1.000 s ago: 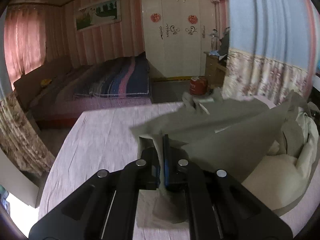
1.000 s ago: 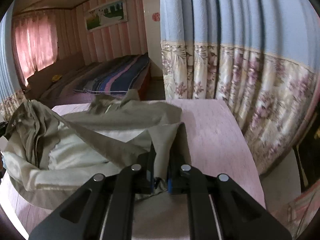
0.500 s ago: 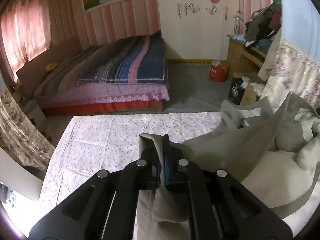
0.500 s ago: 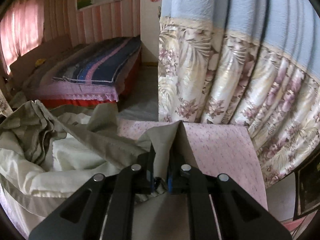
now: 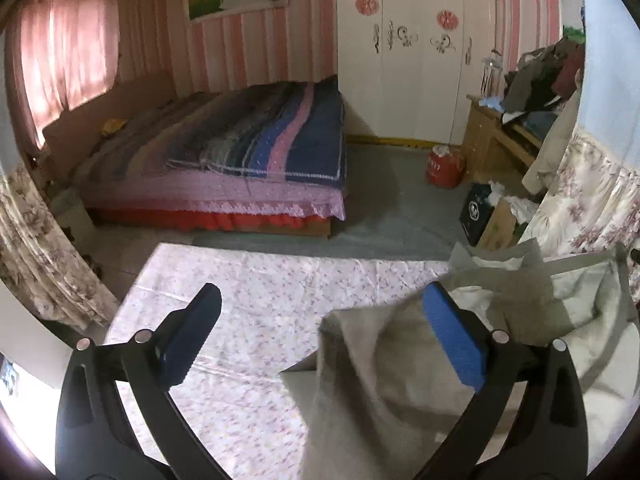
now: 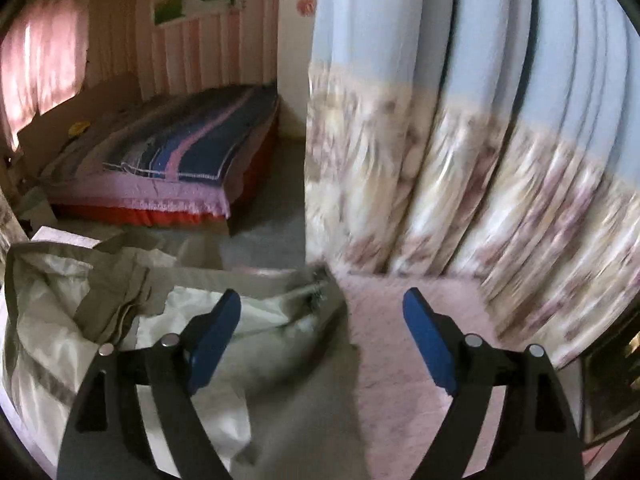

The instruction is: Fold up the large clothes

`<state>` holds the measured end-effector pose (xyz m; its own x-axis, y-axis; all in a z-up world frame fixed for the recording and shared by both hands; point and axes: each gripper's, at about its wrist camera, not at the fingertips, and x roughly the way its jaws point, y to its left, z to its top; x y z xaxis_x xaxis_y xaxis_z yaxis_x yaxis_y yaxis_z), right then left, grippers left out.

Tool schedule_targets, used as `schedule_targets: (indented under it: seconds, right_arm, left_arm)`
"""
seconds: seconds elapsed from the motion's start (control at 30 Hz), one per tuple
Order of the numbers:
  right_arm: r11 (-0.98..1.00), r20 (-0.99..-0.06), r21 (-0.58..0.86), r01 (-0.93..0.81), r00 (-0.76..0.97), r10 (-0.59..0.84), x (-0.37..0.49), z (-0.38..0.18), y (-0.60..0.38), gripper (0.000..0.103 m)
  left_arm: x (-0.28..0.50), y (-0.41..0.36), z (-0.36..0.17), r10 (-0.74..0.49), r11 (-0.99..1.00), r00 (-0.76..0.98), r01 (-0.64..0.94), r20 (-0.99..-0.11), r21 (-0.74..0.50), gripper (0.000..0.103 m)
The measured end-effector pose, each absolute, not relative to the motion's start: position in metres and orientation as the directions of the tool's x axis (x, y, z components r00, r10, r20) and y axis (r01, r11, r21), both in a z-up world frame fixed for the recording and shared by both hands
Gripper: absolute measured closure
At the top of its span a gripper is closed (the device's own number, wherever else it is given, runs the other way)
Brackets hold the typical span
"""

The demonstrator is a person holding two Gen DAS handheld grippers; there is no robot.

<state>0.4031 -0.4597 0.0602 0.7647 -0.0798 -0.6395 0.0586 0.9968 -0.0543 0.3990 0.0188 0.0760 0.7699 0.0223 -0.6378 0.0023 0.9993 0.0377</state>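
In the left wrist view, the left claw (image 5: 322, 320) is spreading its jaws wide, and neither blue pad presses on anything. Its left finger (image 5: 188, 340) hangs over the bare floral cloth of the bench (image 5: 248, 292). Between the jaws, nearer the right pad, a corner of the grey-green garment (image 5: 384, 364) lies loose on the bench, free of both pads. The rest of the garment bunches up to the right of the right finger (image 5: 454, 340), where its pale lining (image 5: 472, 300) shows among the folds. Beyond the bench stands a bed (image 5: 240, 156) with a striped blue and pink cover, then a white wardrobe (image 5: 412, 48), a red container (image 5: 444, 166) on the floor, and a wooden unit (image 5: 500, 136) piled with clothes at the far right.

In the right wrist view, the garment (image 6: 120, 304) fills the left half of the bench, crumpled, with its pale lining (image 6: 212, 312) turned up. The right claw (image 6: 322, 320) is also opening its jaws, and they grip nothing. Its left finger (image 6: 216, 332) stands over the lining, and a blurred flap of the garment lies in the gap without touching either pad. The right finger (image 6: 428, 340) is above the bare pink bench surface (image 6: 400, 280). A blue and floral curtain (image 6: 480, 140) hangs close behind the bench on the right.
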Motion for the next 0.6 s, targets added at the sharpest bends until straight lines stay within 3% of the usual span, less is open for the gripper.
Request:
schedule_targets:
  seconds: [0.2,0.37,0.6]
  right_arm:
    - [0.997,-0.660,-0.036,-0.064,0.751,0.024,0.345,0.068,-0.431,0.019]
    - [0.989,-0.721,-0.016,-0.150,0.687,0.093,0.306,0.029,-0.399,0.019]
    - [0.989,-0.735,-0.022,-0.146,0.673,0.083,0.309,0.000,-0.385,0.019]
  left_arm:
    - [0.333,-0.006,0.064,0.027,0.986,0.764,0.087,-0.645,0.145,0.003]
    - [0.286,-0.029,0.027,-0.055,0.975,0.709,0.190,-0.703,0.116,0.003]
    - [0.308,-0.052,-0.015,-0.053,0.972,0.646,0.209,-0.762,0.111,0.003]
